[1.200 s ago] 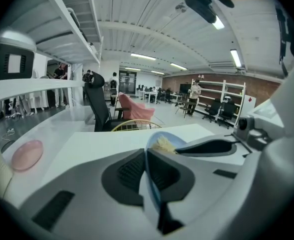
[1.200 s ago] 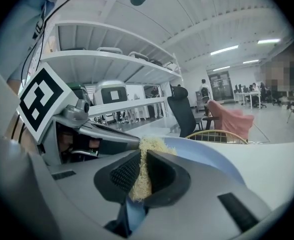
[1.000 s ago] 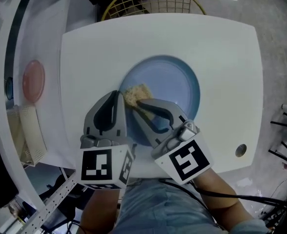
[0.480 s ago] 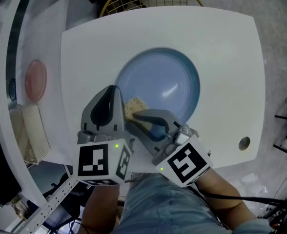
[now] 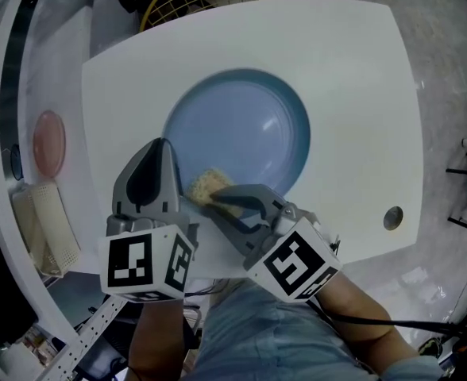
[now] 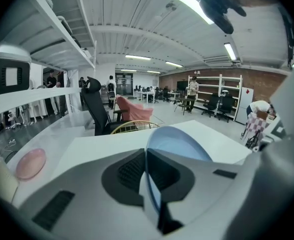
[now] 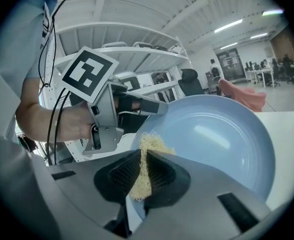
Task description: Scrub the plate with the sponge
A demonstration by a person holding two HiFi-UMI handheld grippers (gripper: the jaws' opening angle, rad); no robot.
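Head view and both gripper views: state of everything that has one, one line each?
Round blue plate: face up, near-left rim clamped.
Yellowish fibrous sponge: pinched, pressed on the plate's near edge.
Left tongs: shut on the plate rim.
Right tongs: shut on the sponge.
Small pink dish: lying apart on the side counter.

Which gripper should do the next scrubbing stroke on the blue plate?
Right. The right gripper clamps the sponge against the plate, while the left gripper is shut on the plate's rim, steadying it.
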